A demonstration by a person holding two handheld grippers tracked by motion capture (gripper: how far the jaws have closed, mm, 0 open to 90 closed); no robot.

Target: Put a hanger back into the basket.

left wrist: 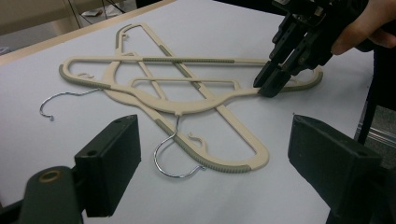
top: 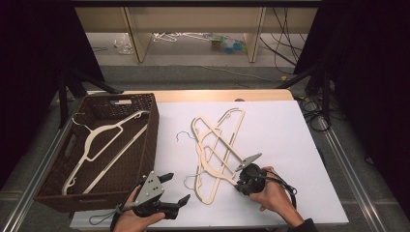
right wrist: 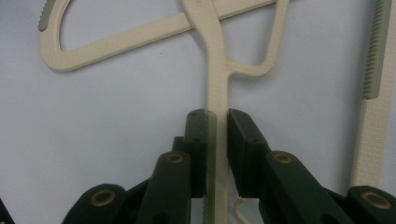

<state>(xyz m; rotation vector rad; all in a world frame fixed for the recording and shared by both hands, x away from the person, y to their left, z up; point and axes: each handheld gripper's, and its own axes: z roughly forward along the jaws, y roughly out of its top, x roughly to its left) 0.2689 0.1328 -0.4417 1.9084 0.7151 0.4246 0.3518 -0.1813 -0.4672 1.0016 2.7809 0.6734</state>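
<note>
A cream hanger (right wrist: 217,84) lying on the bench (top: 290,145) is being clamped at its arm end by the right tongs (right wrist: 217,121). The left tongs (left wrist: 212,154) are being held apart nearby. It is best lifted slowly, so the hanger crossed beneath is not dragged along.

Wicker basket (top: 145,145) with one hanger (top: 104,140)

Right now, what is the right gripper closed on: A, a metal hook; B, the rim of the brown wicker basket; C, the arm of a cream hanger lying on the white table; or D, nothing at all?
C: in the right gripper view the right gripper has its jaws pressed on both sides of a cream hanger arm, which lies on the white table, apart from the basket.
</note>
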